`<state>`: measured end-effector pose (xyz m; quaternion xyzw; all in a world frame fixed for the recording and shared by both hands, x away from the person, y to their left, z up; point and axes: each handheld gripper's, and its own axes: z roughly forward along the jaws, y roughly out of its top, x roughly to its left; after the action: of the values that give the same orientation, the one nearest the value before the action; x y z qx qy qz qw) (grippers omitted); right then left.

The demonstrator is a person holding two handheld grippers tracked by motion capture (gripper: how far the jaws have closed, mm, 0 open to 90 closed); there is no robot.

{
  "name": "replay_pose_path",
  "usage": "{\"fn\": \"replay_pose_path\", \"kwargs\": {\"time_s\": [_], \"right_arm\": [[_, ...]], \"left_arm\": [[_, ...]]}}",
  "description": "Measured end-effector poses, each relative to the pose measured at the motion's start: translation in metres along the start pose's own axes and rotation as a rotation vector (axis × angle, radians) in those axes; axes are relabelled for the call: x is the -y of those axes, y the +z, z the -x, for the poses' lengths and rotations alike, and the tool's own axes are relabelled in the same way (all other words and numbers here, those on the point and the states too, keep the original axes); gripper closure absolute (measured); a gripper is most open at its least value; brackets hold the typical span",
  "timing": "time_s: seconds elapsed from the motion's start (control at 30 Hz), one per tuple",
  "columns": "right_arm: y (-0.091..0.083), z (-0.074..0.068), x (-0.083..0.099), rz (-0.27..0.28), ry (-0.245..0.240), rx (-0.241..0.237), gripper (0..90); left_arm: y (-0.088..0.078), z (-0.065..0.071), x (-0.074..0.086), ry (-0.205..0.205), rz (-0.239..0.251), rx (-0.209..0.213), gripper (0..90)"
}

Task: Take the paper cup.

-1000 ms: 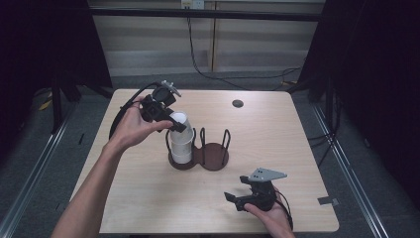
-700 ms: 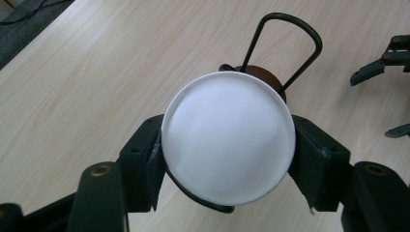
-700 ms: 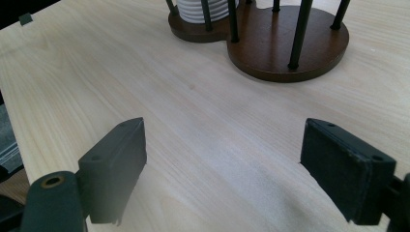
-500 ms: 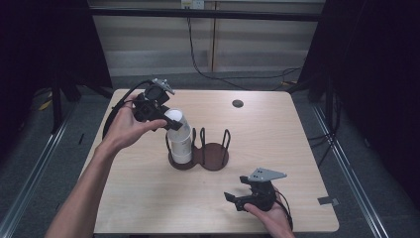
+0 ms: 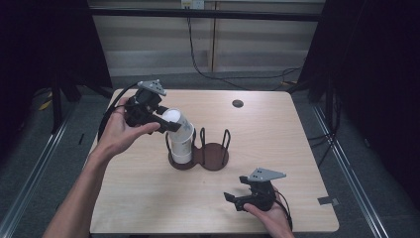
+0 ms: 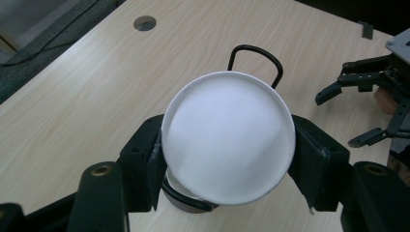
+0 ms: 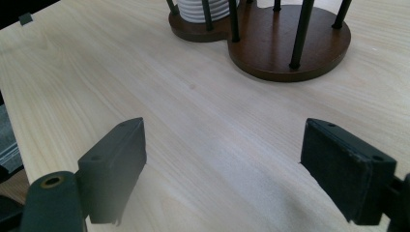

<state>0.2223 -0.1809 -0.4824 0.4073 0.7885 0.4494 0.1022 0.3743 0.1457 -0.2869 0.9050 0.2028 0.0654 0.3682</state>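
A: Cup [image 5: 177, 130] stood clamped between the left gripper's [image 5: 163, 121] jaws near its top end, tilted over the rack's [image 5: 200, 156] left ring, its lower end still down among the stack of cups [image 5: 181, 154] seated there.

B: So the step, as I read it, was pulling one cup free of the stack?

A: That was my judgement. In the left gripper view the pads sat on both sides of the white disc [image 6: 228, 137], square and even, which was good. The tilt was the risk: a cup dragged out at an angle could carry the one beneath it along, or catch a wire post [image 5: 202, 139].

B: Better way?

A: Straighten it over the ring first, then lift straight up along the posts, slowly, watching whether the stack rose too.

B: And the right gripper [image 5: 237, 198]?

A: Its jaws stood wide apart with nothing between them, low over the surface [image 5: 277, 129], near the rack's front. It could have steadied the rack's base [image 7: 290, 46] if the stack stuck.
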Motion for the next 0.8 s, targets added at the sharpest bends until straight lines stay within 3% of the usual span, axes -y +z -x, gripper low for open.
{"fn": "replay_pose_path", "kwargs": {"time_s": [0.53, 0.8], "right_arm": [[-0.001, -0.001, -0.004, 0.019, 0.003, -0.011, 14.3], [-0.002, -0.004, -0.009, 0.025, -0.02, -0.03, 13.5]], "left_arm": [[-0.015, 0.017, 0.027, 0.003, 0.091, 0.052, 36.7], [-0.014, 0.018, 0.044, 0.003, 0.129, 0.033, 36.6]]}}
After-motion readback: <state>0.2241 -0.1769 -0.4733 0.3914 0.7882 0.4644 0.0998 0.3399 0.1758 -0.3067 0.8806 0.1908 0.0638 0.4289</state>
